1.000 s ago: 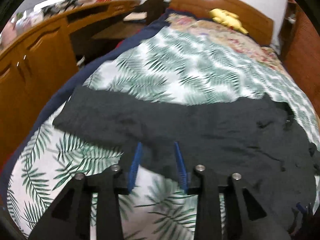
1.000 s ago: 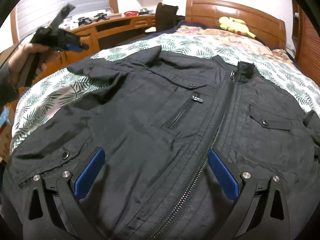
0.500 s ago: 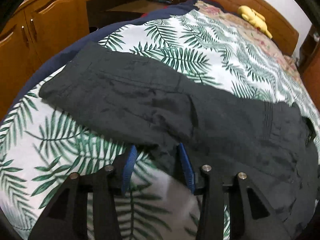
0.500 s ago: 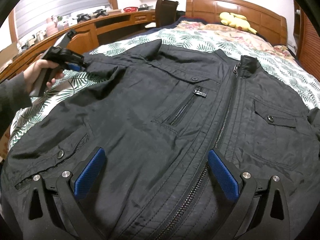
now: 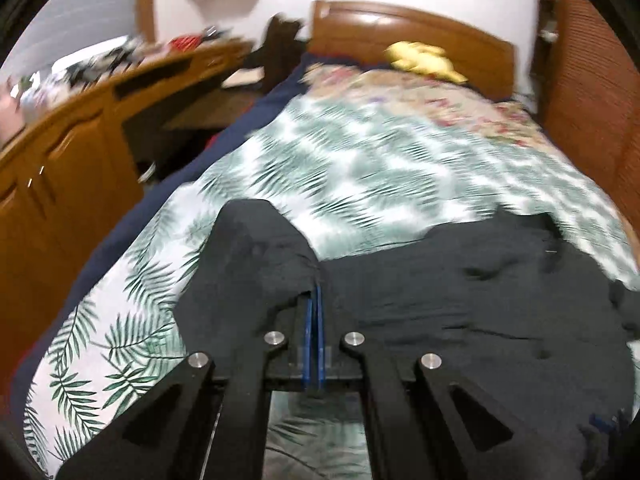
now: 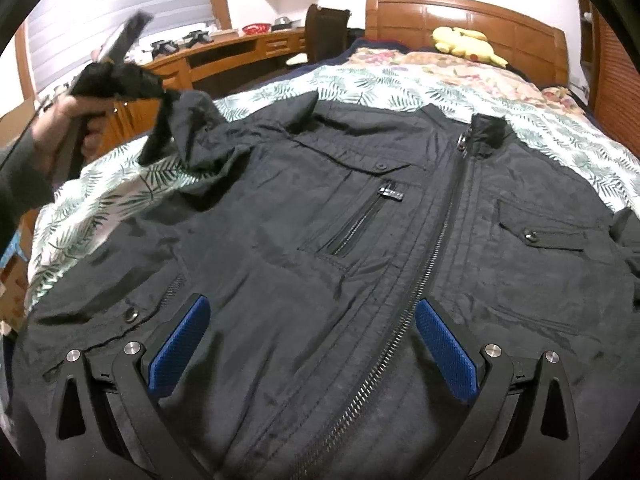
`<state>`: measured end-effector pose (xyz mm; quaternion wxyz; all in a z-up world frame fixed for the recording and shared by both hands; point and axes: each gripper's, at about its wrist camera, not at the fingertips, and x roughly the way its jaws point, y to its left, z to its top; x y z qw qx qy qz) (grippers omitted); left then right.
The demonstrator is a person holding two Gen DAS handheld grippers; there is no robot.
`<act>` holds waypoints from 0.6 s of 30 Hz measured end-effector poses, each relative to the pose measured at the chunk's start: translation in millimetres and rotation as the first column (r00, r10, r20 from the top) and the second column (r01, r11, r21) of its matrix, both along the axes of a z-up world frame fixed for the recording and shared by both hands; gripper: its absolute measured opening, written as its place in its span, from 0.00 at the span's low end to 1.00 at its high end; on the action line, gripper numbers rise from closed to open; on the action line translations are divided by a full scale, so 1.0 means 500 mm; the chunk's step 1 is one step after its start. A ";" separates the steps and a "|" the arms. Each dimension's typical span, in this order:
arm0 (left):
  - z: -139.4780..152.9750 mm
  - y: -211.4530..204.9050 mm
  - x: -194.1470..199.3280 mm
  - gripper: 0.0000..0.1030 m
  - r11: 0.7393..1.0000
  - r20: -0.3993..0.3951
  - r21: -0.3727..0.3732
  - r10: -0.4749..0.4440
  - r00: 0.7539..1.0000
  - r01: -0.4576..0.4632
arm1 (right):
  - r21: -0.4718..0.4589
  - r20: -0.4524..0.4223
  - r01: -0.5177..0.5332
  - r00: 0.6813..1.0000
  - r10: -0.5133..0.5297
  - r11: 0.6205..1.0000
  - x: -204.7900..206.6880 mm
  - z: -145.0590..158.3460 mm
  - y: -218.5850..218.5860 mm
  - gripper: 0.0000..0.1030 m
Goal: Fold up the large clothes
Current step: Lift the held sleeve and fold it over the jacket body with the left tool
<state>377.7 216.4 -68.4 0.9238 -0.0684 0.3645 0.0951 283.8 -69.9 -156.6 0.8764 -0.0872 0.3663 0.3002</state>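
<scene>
A black zip-front jacket [image 6: 360,220] lies face up on the leaf-print bed cover [image 6: 380,80]. My left gripper [image 5: 314,300] is shut on the jacket's sleeve [image 5: 256,256], which drapes over its blue pads. In the right wrist view a hand [image 6: 60,124] holds that left gripper [image 6: 158,92] at the upper left, with the sleeve [image 6: 196,120] raised off the bed. My right gripper [image 6: 314,340] stands wide open low over the jacket's lower front, next to the zipper [image 6: 424,264], with nothing gripped between its pads.
A wooden desk and cabinets [image 5: 80,140] run along the bed's left side, with a dark chair [image 6: 324,28] at the far end. A yellow plush toy [image 6: 464,44] rests by the wooden headboard [image 6: 460,12]. A wooden wardrobe [image 5: 592,100] stands on the right.
My left gripper dipped to the sleeve, shut on it, then lifted it up off the bed. The right gripper has stayed in place, still open.
</scene>
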 end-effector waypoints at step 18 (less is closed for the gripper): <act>0.101 -0.435 -0.106 0.00 0.929 -0.002 0.087 -0.360 0.933 0.359 | 0.015 0.092 0.241 0.966 -0.242 0.970 -0.075 0.106 -0.291 1.00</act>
